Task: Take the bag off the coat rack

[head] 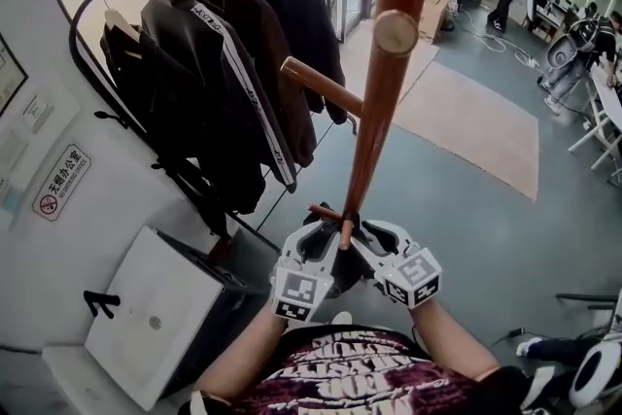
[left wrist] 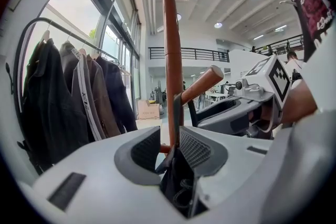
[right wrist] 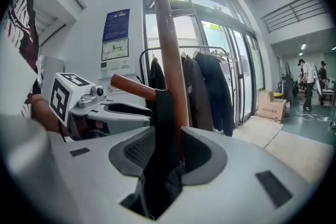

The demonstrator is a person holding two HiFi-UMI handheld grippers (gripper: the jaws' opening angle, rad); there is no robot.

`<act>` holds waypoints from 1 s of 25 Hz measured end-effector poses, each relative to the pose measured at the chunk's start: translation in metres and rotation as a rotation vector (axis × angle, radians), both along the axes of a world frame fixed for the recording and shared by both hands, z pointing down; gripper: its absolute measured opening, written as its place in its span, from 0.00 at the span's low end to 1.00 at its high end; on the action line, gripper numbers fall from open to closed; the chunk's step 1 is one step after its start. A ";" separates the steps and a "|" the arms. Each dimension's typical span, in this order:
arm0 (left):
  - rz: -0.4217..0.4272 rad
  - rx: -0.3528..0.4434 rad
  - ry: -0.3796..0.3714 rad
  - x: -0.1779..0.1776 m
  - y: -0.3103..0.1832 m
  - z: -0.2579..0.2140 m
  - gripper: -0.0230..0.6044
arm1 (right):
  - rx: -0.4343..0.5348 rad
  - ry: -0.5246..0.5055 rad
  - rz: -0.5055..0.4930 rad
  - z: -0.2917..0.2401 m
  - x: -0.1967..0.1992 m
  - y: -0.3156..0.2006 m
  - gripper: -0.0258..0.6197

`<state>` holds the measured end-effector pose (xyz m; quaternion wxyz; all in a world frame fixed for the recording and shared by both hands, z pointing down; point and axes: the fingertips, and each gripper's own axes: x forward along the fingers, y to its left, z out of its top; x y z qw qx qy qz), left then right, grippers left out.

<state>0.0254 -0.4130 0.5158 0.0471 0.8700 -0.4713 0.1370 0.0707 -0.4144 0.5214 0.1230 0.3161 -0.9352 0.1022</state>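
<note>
two sets of jaws stand apart, left gripper [left wrist: 169, 145] and right gripper [right wrist: 167, 147] each straddling the strap [right wrist: 164, 113], which drops vertically from the peg [right wrist: 131, 86] just ahead of us.

The coat rack [head: 384, 92] was reddish-brown wood — its bag [right wrist: 163, 128] black. The left claw [head: 321, 243] and right claw [head: 374, 248] were pale grey with black-and-white square markers. At ten o'clock hung dark jackets [head: 185, 83], one white-striped; the floor [head: 466, 228] was grey-blue, the mat [head: 476, 126] beige.
</note>
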 end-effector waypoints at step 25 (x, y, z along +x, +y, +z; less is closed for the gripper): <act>0.122 -0.108 -0.015 0.013 -0.015 0.029 0.05 | -0.046 -0.051 0.175 0.002 -0.001 -0.001 0.10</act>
